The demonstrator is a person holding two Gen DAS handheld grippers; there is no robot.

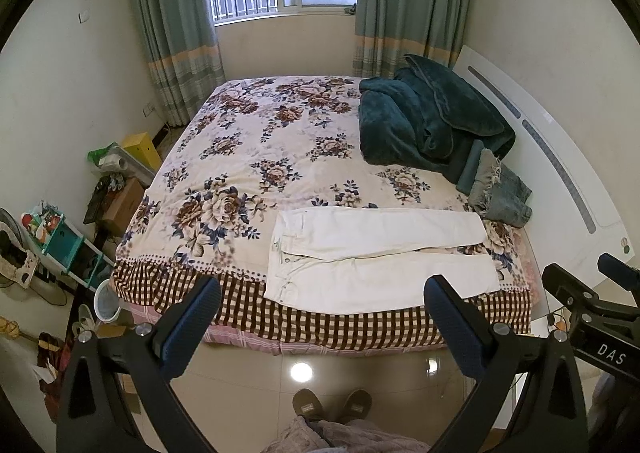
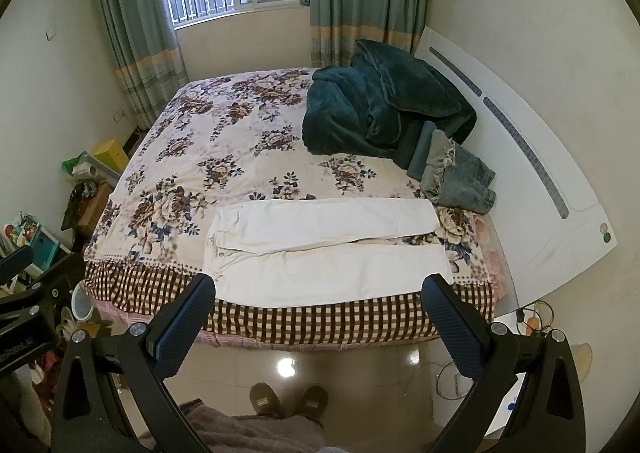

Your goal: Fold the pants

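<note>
White pants (image 1: 380,257) lie flat near the front edge of the bed, waist to the left, legs spread to the right; they also show in the right wrist view (image 2: 328,249). My left gripper (image 1: 324,293) is open and empty, held above the floor in front of the bed, short of the pants. My right gripper (image 2: 320,291) is open and empty, also in front of the bed edge. The right gripper's body shows at the right edge of the left wrist view (image 1: 592,309).
The bed (image 1: 248,173) has a floral sheet with a checked border. A dark green blanket (image 1: 424,121) and folded jeans (image 1: 500,189) lie at its back right by the white headboard (image 1: 560,173). Cluttered shelves and boxes (image 1: 80,221) stand left. My slippered feet (image 1: 332,405) are on the tiled floor.
</note>
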